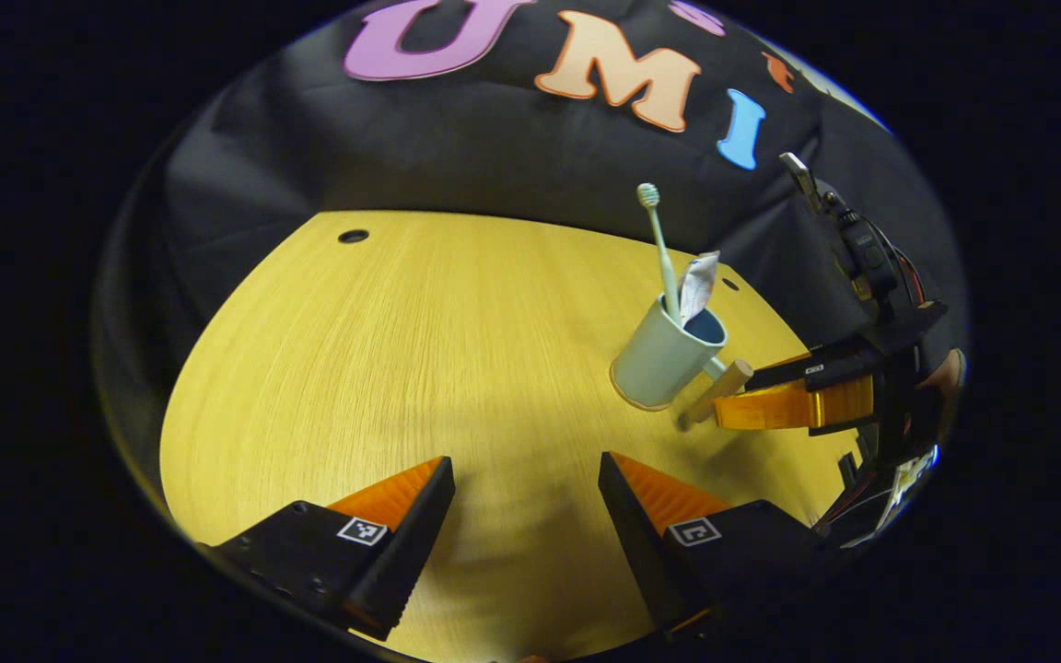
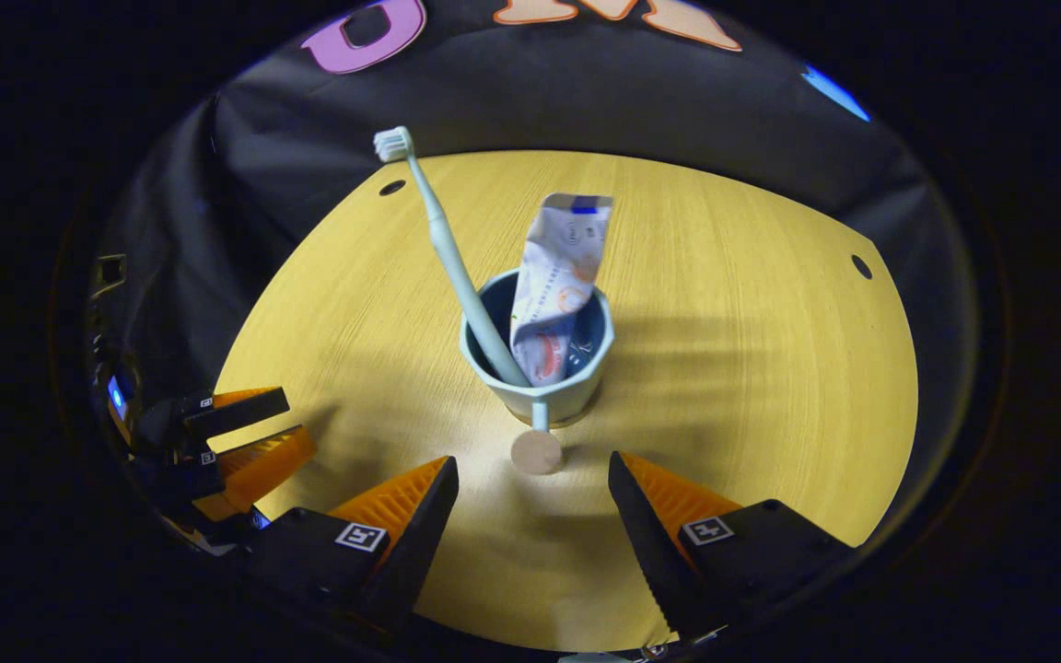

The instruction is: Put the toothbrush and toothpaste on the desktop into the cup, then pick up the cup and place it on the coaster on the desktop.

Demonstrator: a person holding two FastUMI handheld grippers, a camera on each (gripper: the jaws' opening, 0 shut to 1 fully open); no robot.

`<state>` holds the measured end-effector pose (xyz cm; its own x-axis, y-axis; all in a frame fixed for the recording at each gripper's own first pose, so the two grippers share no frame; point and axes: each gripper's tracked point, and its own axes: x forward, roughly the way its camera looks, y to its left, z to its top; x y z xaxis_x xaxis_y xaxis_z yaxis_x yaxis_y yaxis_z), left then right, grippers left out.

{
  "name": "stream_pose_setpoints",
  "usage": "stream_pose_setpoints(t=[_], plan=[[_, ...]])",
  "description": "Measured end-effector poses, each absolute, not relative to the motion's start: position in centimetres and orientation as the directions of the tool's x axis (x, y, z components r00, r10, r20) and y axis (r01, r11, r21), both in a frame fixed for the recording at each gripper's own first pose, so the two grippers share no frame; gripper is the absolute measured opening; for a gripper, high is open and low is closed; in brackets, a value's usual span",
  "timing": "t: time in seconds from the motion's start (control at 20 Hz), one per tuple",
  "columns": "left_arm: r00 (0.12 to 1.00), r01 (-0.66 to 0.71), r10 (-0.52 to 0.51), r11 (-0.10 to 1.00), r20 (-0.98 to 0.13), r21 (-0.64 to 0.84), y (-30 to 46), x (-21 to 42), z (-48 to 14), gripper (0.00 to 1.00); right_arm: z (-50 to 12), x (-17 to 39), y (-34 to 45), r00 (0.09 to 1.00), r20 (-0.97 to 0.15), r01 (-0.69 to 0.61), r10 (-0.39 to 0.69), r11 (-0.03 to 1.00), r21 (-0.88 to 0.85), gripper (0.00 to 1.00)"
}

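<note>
On the yellow wooden tabletop the cup stands upright with toothbrush and toothpaste inside. The right gripper, fingers apart, faces its round-ended handle: I'd close squarely on that and lift level. The left gripper is also spread, empty.
</note>
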<state>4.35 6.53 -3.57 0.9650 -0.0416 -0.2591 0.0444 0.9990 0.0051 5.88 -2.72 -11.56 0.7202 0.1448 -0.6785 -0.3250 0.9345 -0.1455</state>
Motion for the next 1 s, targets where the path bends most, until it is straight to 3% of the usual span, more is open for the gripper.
stream_pose_setpoints(t=[0.15, 0.5, 0.6, 0.7, 0.75, 0.9, 1.0], plan=[[0.967, 0.069, -0.062, 0.998, -0.247, 0.016, 4.1, 4.7, -2.1, 0.94, -10.1, 4.7, -4.4, 0.75, -0.637, -0.308, 0.178, 0.946, -0.099, 0.96], [0.978, 0.031, -0.03, 1.0, -0.207, 0.003, -2.1, 4.3, 0.2, 0.94, -7.1, 1.6, -10.6, 0.814, -0.535, -0.281, 0.228, 0.96, -0.019, 0.99], [0.982, 0.005, -0.006, 1.0, -0.188, -0.009, -3.5, 4.1, 0.7, 0.94, -6.6, 0.6, -12.4, 0.821, -0.518, -0.263, 0.24, 0.964, 0.031, 0.95], [0.984, -0.015, 0.011, 1.0, -0.175, -0.022, -4.7, 3.7, 0.8, 0.94, -5.7, -0.4, -14.3, 0.835, -0.489, -0.251, 0.253, 0.965, 0.071, 0.99], [0.985, -0.021, 0.016, 0.999, -0.173, -0.027, -5.2, 3.5, 0.8, 0.94, -5.4, -0.8, -15.1, 0.843, -0.474, -0.246, 0.255, 0.966, 0.081, 0.94], [0.987, -0.028, 0.024, 0.999, -0.16, -0.022, -6.6, 3.1, 0.7, 0.94, -3.9, -2.0, -17.3, 0.871, -0.413, -0.245, 0.265, 0.964, 0.103, 0.99], [0.991, -0.036, 0.035, 0.999, -0.131, -0.006, -7.2, 3.1, 1.0, 0.94, -3.0, -2.6, -18.3, 0.887, -0.367, -0.25, 0.281, 0.959, 0.132, 0.94]])
